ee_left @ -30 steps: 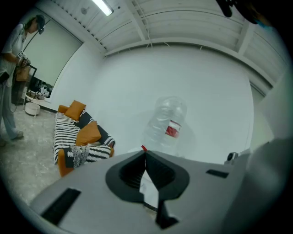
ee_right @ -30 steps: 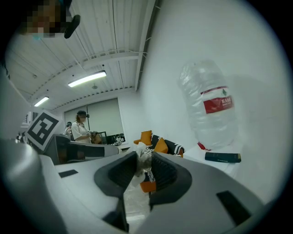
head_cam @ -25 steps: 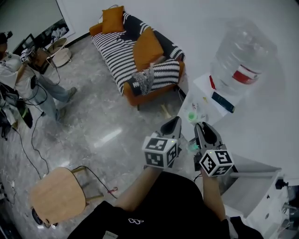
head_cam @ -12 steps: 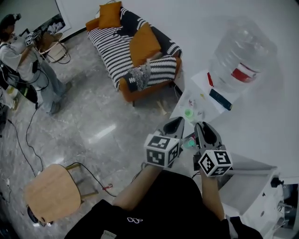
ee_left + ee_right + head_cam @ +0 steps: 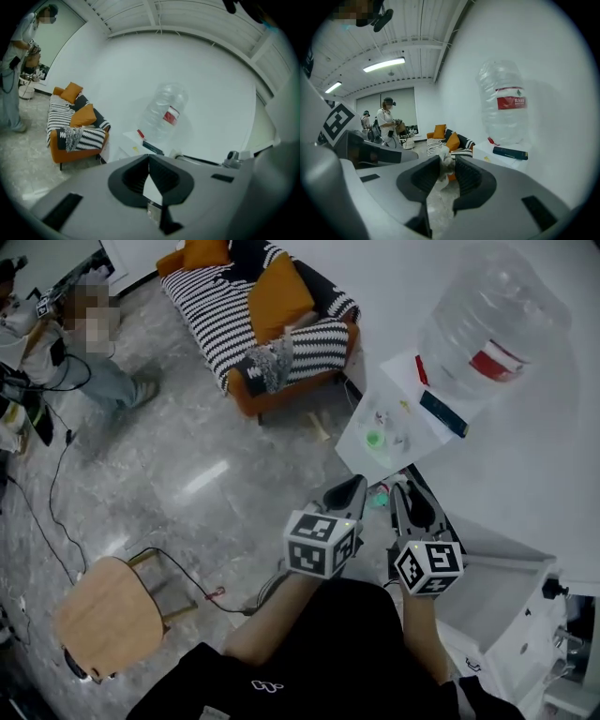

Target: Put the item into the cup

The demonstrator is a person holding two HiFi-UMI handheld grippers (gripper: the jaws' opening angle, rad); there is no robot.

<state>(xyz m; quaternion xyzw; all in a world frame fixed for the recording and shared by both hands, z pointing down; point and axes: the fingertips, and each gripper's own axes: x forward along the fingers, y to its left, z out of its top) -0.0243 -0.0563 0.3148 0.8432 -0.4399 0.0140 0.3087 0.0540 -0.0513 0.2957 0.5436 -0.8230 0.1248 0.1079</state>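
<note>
both grippers well apart from green cup [image 5: 375, 439], nothing picked yet. left gripper [image 5: 353, 484] jaws pressed together, empty. right gripper [image 5: 405, 489] jaws spread, empty, likely readied for pinch. candidate items: small bits [image 5: 402, 440] just beside cup on white table [image 5: 417, 430].

A water bottle [image 5: 487, 324] is set on the table [image 5: 398, 385] by the wall, a book [image 5: 443, 414] before it, a cup [image 5: 375, 439] nearer the edge; a sofa [image 5: 253, 306] is placed to the left, a stool [image 5: 108, 615] well apart
</note>
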